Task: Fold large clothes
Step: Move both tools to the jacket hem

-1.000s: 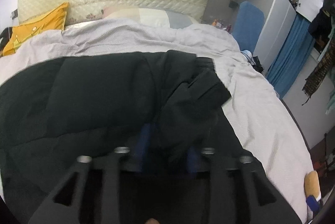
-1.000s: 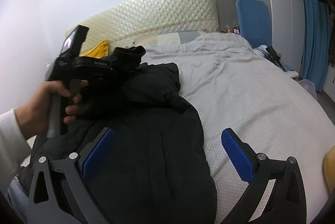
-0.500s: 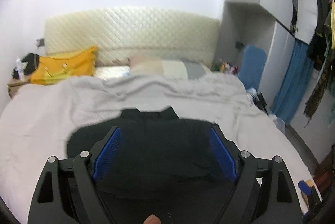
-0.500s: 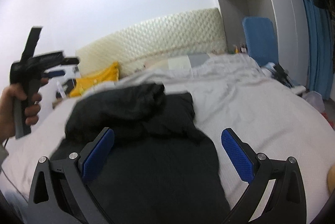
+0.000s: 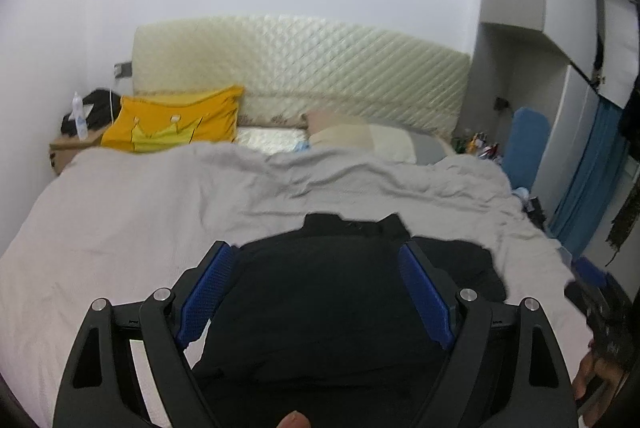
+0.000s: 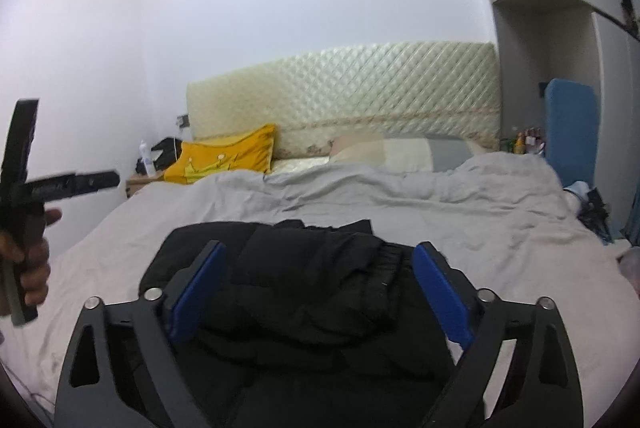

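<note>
A black padded jacket (image 5: 320, 292) lies folded on the grey bedcover (image 5: 140, 211), sleeves laid over its body (image 6: 316, 280). My left gripper (image 5: 316, 288) is open and empty, held above the jacket. My right gripper (image 6: 320, 288) is open and empty, also above the jacket. The left gripper also shows at the left edge of the right wrist view (image 6: 24, 195), held up in a hand. The right gripper shows at the right edge of the left wrist view (image 5: 600, 308).
A yellow pillow (image 5: 176, 123) and a pale pillow (image 5: 360, 139) lie by the quilted headboard (image 5: 304, 67). A nightstand (image 5: 68, 147) with a bottle is at the left. A blue chair (image 6: 572, 119), wardrobe and blue curtain (image 5: 588, 179) stand right of the bed.
My left gripper let go of the jacket sleeve, opened and lifted away from the jacket. Both grippers pulled back and tilted up, so the headboard and wall now show.
</note>
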Motion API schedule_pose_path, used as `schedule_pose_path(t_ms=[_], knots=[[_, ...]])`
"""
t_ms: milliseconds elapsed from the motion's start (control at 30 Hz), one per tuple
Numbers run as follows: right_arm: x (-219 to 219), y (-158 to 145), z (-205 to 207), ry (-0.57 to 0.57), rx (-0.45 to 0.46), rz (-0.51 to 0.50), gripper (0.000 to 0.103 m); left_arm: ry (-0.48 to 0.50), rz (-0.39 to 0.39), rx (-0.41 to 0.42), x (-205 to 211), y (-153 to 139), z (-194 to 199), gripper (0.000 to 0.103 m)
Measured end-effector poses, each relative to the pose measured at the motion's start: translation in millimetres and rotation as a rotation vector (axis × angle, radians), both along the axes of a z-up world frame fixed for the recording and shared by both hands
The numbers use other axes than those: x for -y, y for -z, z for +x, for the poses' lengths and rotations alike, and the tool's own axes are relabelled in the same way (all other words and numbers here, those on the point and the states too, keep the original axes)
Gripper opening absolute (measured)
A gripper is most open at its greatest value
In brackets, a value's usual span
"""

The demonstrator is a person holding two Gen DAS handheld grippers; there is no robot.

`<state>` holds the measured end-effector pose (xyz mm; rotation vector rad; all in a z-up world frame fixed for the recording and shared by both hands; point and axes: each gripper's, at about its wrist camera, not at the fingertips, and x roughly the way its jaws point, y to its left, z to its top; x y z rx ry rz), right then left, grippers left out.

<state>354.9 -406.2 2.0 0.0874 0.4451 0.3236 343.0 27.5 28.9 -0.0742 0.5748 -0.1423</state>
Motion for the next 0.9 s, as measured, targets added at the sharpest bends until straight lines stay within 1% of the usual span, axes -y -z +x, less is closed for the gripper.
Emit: schedule_pose_path(t_ms=[67,133,200,300,333,400,467,567,733,800,900], knots=[[-9.5,14.5,19.6,-0.012,-0.028,-0.002,0.091,-0.009,0.002,-0.02,-4.4,23.6,13.0,0.085],[-18.9,32.6,37.1,-0.013,-0.056,0.004,0.091,-0.013,-0.008,-0.048,-8.0,53.5,29.1,0.085],[-29.1,53.1,53.0,-0.024,-0.073,-0.006,0.091,-0.011,-0.002,-0.074,-6.7,79.9,44.3,0.085],[-40.9,86.0,77.0,-0.021,-0.128,-0.031,0.091,0.003,0.016,-0.119,-2.2,118.5,65.8,0.085],[-43.9,95.1,83.8,-0.022,-0.144,-0.036,0.091,0.009,0.034,-0.138,1.1,131.5,72.9,0.085],[-51.1,113.3,96.8,-0.029,-0.163,-0.06,0.092,0.019,0.063,-0.144,6.6,148.6,81.7,0.086],[-55.5,124.6,102.9,-0.038,-0.165,-0.069,0.092,0.014,0.083,-0.136,9.7,159.1,87.2,0.087],[-62.3,140.2,109.0,-0.029,-0.181,-0.096,0.093,0.015,0.084,-0.157,11.3,173.3,98.2,0.087],[-69.2,161.5,116.6,-0.022,-0.204,-0.128,0.094,0.024,0.126,-0.163,15.5,191.2,106.4,0.087],[-72.5,166.6,120.1,-0.019,-0.224,-0.15,0.094,0.021,0.124,-0.169,15.3,191.6,109.5,0.087],[-71.6,163.7,122.8,-0.027,-0.273,-0.151,0.094,0.012,0.105,-0.175,13.3,184.3,105.6,0.087]])
